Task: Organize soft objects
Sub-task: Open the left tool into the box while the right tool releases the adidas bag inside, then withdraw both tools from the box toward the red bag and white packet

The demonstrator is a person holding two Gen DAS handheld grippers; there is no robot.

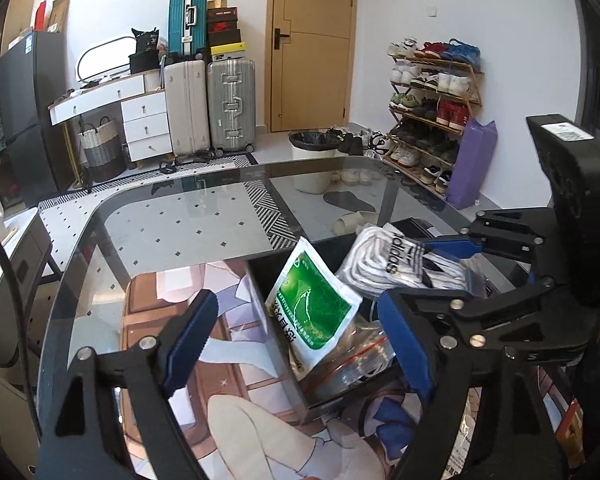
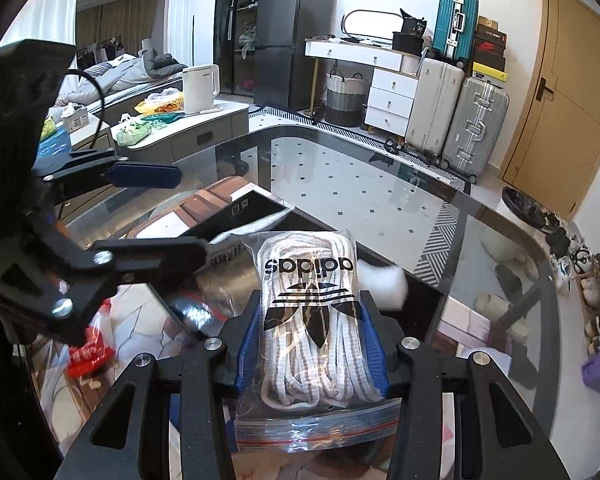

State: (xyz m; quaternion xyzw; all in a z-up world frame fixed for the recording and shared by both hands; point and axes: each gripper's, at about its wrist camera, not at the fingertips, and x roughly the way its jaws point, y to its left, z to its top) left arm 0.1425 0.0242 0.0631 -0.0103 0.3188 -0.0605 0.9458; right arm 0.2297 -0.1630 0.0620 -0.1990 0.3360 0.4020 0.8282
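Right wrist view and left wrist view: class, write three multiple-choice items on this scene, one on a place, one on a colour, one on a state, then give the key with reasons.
1. Where does the green-and-white pouch stand?
A. In the black bin
B. On the floor
C. On the shoe rack

2. What colour are the pads of the left gripper?
A. Red
B. Blue
C. Yellow

3. How is the right gripper?
A. Open and empty
B. Shut on a suitcase
C. Shut on the bag of white laces

Key: 1 A, the pouch leans inside the bin's wall. 2 B, both pads show blue. 3 C, both pads press the bag's sides.
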